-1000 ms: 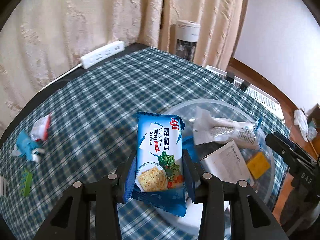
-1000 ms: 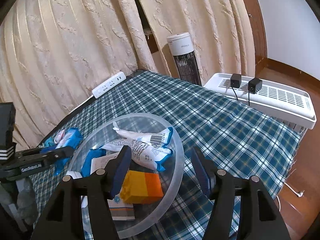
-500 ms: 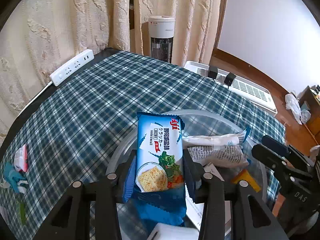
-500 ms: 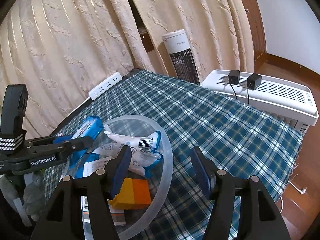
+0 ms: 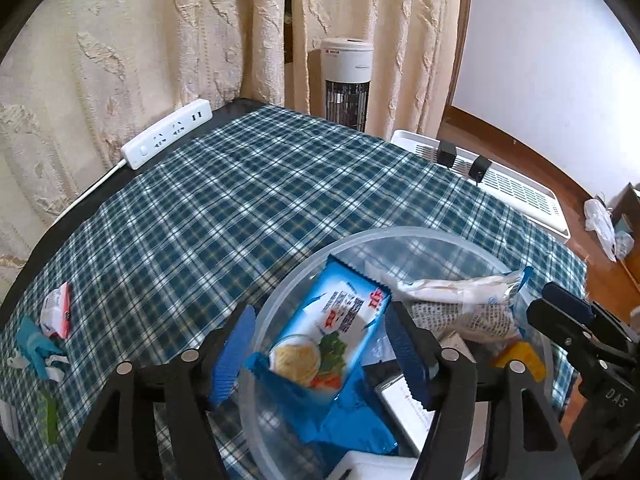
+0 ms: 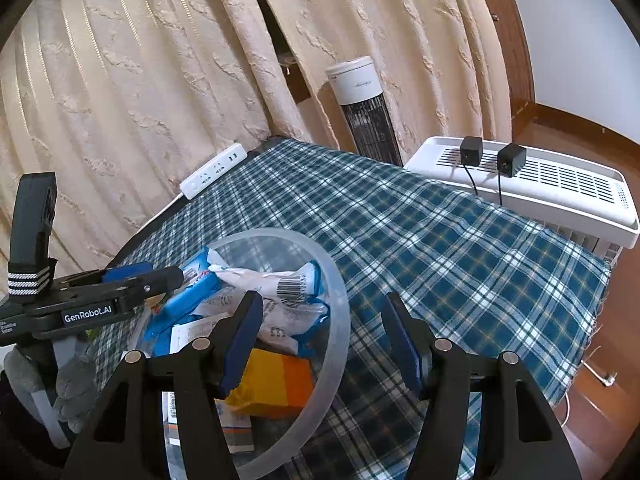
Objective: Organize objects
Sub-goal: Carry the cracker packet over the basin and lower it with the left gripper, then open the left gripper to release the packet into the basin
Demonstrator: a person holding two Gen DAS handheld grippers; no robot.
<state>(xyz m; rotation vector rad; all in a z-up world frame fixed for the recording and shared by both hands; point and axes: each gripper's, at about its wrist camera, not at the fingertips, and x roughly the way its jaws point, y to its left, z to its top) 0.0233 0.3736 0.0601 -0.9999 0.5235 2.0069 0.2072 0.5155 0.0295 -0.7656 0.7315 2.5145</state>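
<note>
A clear round plastic bowl (image 5: pixel 360 240) (image 6: pixel 337 280) sits on the plaid tablecloth and holds several snack packets. My left gripper (image 5: pixel 320 356) hangs over the bowl's left side, its jaws opening. The blue cracker packet (image 5: pixel 332 332) (image 6: pixel 188 296) lies tilted and blurred between them, and the left pad stands clear of it. White packets (image 5: pixel 460 292) (image 6: pixel 280 280) and an orange-yellow box (image 6: pixel 276 384) lie beside it in the bowl. My right gripper (image 6: pixel 320 344) is open, its fingers on either side of the bowl's near rim without pressing it.
A white power strip (image 5: pixel 168 140) lies at the table's far edge by the curtain. Loose wrappers (image 5: pixel 56 316) and small blue and green bits rest at the left on the cloth. A tower heater (image 5: pixel 346 80) and a white air purifier (image 5: pixel 520 192) stand beyond the table.
The left gripper carried the cracker packet from beside the bowl to over it, then its jaws spread. The packet tipped over and dropped lower into the bowl. The right gripper stayed put.
</note>
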